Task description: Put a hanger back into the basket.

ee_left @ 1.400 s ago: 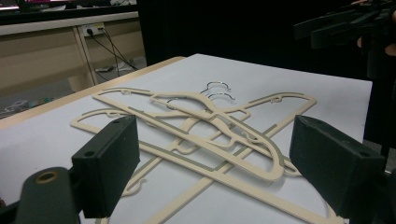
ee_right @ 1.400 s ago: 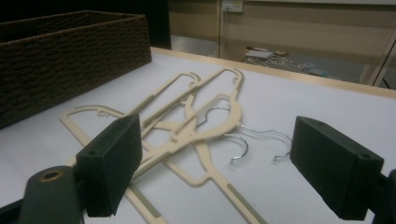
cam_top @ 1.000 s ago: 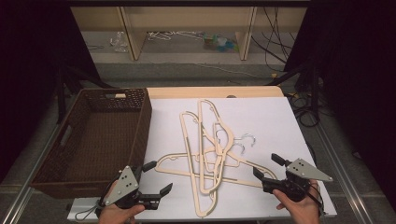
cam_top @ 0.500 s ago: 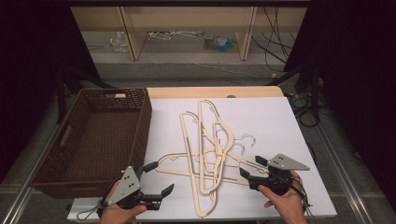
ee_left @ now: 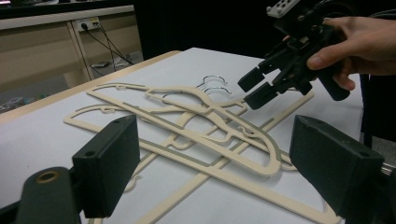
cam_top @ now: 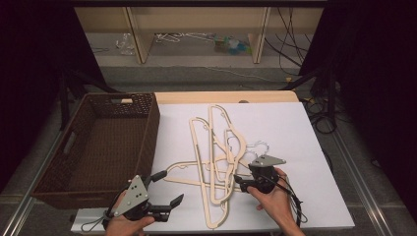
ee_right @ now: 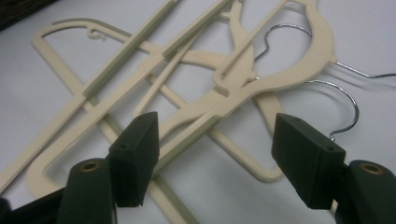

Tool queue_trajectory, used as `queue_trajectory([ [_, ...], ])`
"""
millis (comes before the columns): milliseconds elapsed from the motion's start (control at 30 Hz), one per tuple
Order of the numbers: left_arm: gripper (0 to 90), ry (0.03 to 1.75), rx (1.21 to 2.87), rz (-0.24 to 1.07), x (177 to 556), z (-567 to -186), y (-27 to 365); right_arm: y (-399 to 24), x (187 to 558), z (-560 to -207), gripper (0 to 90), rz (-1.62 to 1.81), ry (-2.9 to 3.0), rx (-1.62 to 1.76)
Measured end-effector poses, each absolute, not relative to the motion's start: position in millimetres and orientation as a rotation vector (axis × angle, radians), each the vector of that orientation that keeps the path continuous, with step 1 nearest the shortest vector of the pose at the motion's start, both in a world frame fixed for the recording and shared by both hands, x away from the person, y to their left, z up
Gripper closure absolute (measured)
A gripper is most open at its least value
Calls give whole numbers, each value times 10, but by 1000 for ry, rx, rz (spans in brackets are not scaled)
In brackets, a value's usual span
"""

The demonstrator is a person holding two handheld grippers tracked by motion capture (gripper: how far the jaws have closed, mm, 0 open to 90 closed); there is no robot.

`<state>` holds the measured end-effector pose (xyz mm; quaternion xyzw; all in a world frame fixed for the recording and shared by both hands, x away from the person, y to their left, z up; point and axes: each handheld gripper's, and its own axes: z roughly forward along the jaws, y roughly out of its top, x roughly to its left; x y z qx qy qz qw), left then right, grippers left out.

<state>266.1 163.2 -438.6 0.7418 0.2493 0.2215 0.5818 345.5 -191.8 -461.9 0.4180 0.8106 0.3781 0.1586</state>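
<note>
Hangers (cam_top: 216, 157), flat cream plastic with thin chrome hooks, lie tangled mid-table on white sheet (cam_top: 305, 132). My right gripper (ee_right: 215, 154), jaws narrowing, straddles one ribbed bar, unclamped. My left gripper (cam_top: 164, 189) gapes, empty, near left.

A heap of cream-coloured plastic hangers (cam_top: 216, 157) lies flat on the white sheet (cam_top: 295, 128) that covers the table, just right of the brown wicker basket (cam_top: 98, 142). The hangers cross and overlap one another in a loose tangle. Two long ones run away from me side by side, their shoulders pointing to the far edge. Others lie crosswise beneath them, one bar stretching left towards the basket. Each has a thin, open frame with small notches and a ridged strip along its bar (ee_right: 196, 133). Silvery wire hooks (cam_top: 258, 146) stick out on the right side of the heap, curled and resting on the sheet.
</note>
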Motion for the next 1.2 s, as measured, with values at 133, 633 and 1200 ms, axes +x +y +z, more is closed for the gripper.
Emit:
queue_trajectory([
  [133, 162, 571, 1736, 518, 2665, -4390, 1625, -1831, 3568, -4686, 362, 1039, 2316, 1235],
  [633, 166, 568, 1748, 514, 2658, -4393, 1612, -1656, 3682, -4826, 429, 928, 2385, 1213],
  [1200, 166, 563, 1750, 512, 2655, -4393, 1617, -1898, 3778, -4816, 582, 900, 2364, 1305],
])
